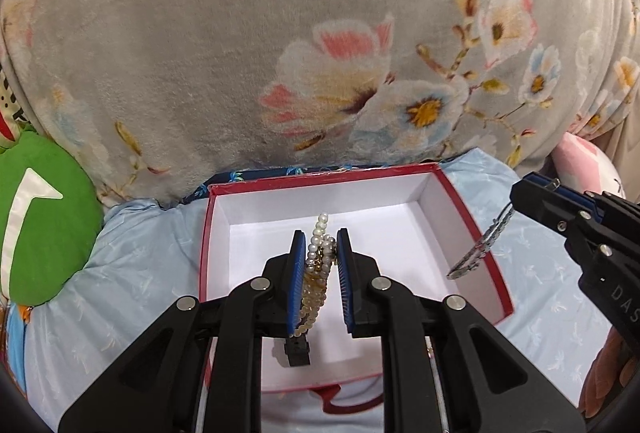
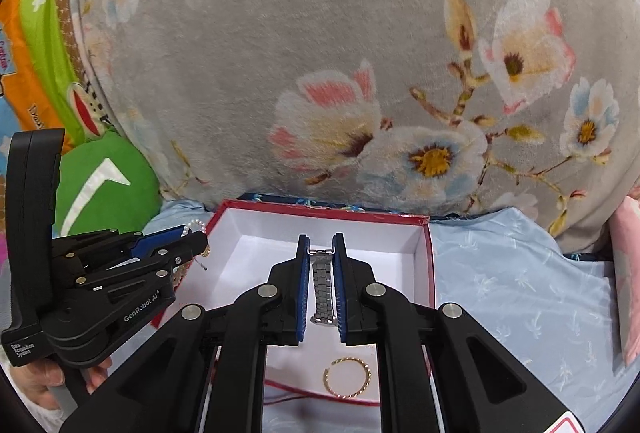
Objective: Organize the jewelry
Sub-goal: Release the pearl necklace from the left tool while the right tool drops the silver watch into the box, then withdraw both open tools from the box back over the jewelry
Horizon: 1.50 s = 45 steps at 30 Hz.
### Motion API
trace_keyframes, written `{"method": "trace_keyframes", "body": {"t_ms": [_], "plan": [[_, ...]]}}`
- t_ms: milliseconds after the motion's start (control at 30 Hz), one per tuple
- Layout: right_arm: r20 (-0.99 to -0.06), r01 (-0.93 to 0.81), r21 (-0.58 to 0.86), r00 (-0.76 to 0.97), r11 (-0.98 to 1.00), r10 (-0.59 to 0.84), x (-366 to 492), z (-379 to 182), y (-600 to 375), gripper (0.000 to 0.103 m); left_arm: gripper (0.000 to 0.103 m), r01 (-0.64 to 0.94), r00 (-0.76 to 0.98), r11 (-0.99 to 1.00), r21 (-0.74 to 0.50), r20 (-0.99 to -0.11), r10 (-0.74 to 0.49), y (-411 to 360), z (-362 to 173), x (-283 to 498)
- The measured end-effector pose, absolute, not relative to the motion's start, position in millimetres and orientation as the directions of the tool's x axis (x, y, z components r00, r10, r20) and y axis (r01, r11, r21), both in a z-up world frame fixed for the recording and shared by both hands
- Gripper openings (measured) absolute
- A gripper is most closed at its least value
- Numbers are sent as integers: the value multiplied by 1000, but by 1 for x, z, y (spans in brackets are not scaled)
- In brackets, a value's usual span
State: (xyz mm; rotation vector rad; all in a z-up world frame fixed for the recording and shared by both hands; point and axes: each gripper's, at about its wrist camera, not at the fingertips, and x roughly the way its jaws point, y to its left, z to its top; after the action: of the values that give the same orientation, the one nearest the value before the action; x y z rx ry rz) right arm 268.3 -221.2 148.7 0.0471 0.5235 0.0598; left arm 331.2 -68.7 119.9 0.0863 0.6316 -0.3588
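Note:
A red box with a white inside (image 1: 436, 205) (image 2: 424, 257) lies open on the bed. My left gripper (image 1: 321, 239) is shut on a bundle of pearl bracelets (image 1: 318, 257) and holds it over the box's middle. My right gripper (image 2: 320, 243) is shut on a silver metal watch band (image 2: 323, 289), which hangs over the box; in the left wrist view the band (image 1: 480, 253) dangles at the box's right wall. A gold bangle (image 2: 346, 377) lies in the box near its front. A small black piece (image 1: 297, 351) sits on the box floor below the pearls.
A grey floral blanket (image 1: 280, 53) rises behind the box. A green cushion (image 1: 36, 217) lies at the left. A light blue sheet (image 2: 520, 293) covers the bed around the box. A pink cushion (image 1: 580, 165) is at the right.

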Motion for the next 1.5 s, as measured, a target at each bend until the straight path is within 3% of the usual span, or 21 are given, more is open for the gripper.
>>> {"method": "trace_keyframes", "body": {"t_ms": [500,567,600,633,700,967,1500], "plan": [[-583,-5,37,812,999,26,324,88,-233,10,17,304,708,952,-40,-659,-254,-79,54,390],[-589,-15,29,808,999,29,328,83,-231,11,37,290,713,957,-14,-664,-226,-80,50,392],[-586,-16,24,810,1000,27,328,82,-230,11,57,279,723,960,-3,-658,-212,-80,49,392],[-575,-10,16,818,1000,18,327,81,-230,12,68,269,736,963,6,-646,-201,-80,49,392],[-558,7,-5,830,1000,-9,326,82,-229,24,75,256,754,967,18,-629,-188,-77,51,389],[-523,29,8,852,1000,-21,305,92,-237,37,76,230,770,973,-6,-610,-186,-59,60,372],[-531,23,-6,847,1000,-22,151,77,-230,45,76,226,703,971,-74,-677,-215,18,41,235]]}}
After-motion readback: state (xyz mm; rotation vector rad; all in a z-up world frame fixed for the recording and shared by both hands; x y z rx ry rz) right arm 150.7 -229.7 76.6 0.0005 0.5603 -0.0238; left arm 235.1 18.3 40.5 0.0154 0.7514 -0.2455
